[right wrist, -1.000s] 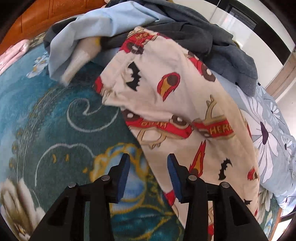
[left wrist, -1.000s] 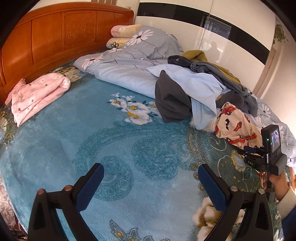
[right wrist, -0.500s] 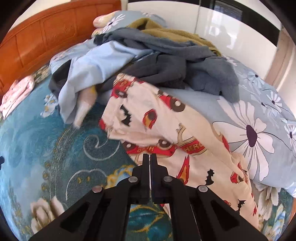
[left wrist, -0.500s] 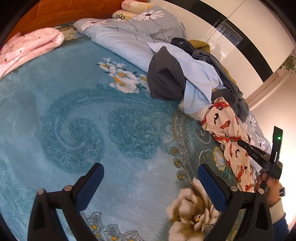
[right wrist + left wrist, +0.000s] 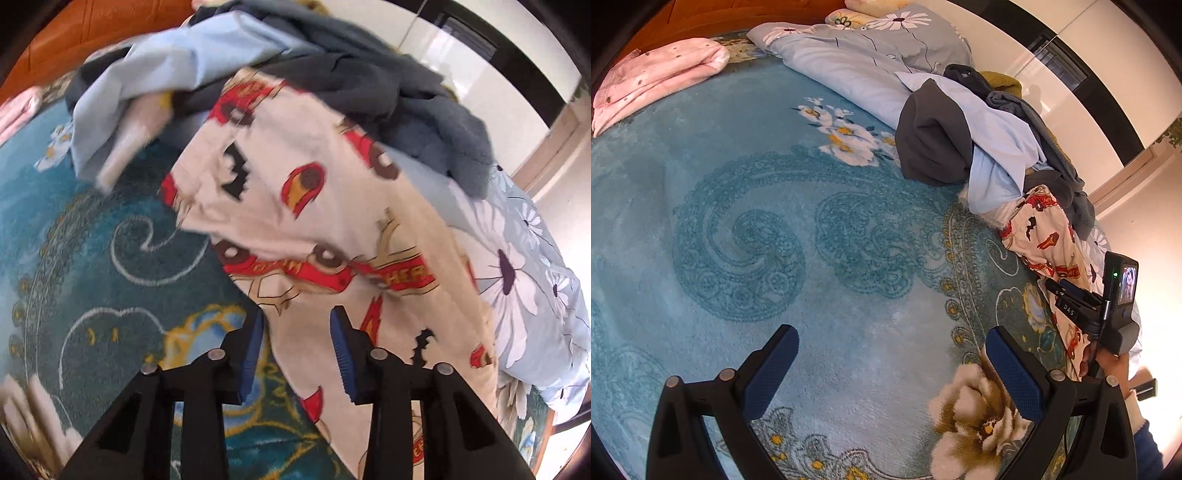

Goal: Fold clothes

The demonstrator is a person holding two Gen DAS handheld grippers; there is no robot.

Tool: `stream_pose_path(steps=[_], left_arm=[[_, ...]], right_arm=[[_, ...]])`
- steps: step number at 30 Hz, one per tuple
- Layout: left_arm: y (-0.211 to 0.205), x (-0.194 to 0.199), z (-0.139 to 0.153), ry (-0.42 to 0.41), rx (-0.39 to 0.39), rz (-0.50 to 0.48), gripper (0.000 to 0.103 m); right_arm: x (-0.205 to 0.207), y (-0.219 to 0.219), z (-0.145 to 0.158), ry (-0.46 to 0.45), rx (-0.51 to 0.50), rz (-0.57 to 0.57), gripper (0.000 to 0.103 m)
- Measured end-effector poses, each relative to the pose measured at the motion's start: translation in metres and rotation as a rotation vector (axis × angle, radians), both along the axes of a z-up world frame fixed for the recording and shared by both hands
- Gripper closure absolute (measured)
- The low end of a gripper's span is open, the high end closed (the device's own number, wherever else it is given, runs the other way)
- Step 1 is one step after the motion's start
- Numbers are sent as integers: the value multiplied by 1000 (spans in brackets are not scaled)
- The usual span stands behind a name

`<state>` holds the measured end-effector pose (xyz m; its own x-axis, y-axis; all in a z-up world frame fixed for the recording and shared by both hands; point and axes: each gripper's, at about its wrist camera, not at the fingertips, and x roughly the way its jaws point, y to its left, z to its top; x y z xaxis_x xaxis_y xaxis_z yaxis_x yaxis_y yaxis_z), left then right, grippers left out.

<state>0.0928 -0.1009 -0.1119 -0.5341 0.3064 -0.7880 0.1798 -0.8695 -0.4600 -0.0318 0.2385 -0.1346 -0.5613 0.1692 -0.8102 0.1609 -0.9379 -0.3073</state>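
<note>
A cream garment with red cartoon prints [image 5: 325, 221] lies at the right side of the bed, partly under a pile of grey and light blue clothes [image 5: 280, 62]. It also shows in the left wrist view [image 5: 1049, 236]. My right gripper [image 5: 297, 343] is open, its blue pads either side of the garment's lower edge, not closed on it. In the left wrist view the right gripper [image 5: 1071, 295] is at the far right. My left gripper [image 5: 890, 354] is wide open and empty above the teal blanket [image 5: 775, 221].
A folded pink garment [image 5: 661, 74] lies at the far left by the wooden headboard [image 5: 92, 33]. A blue-grey flowered duvet [image 5: 857, 51] is bunched along the back and runs under the pile [image 5: 517, 277]. White wardrobe doors stand behind.
My right gripper, shut half a second ago, has opened and moved closer to the cartoon garment. The left gripper stays open and has shifted little.
</note>
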Motion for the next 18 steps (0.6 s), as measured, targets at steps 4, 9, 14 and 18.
stream_pose_path(steps=[4,9,14,18], left_arm=[[4,-1,-4,-10,16,-9,0],[8,-3,-8,-20,46,-14,0],[8,-1,-12,-31,46,-13,0],[3,3,-12,-30,45,0,0]], right_arm=[[-7,5,-2,-8,9,-40,71],[-8,-2,-8,-41,-4,-26,79],[0,-31,-8,-30,98,77,79],[-13,-11,3,-31,1,-50,95]])
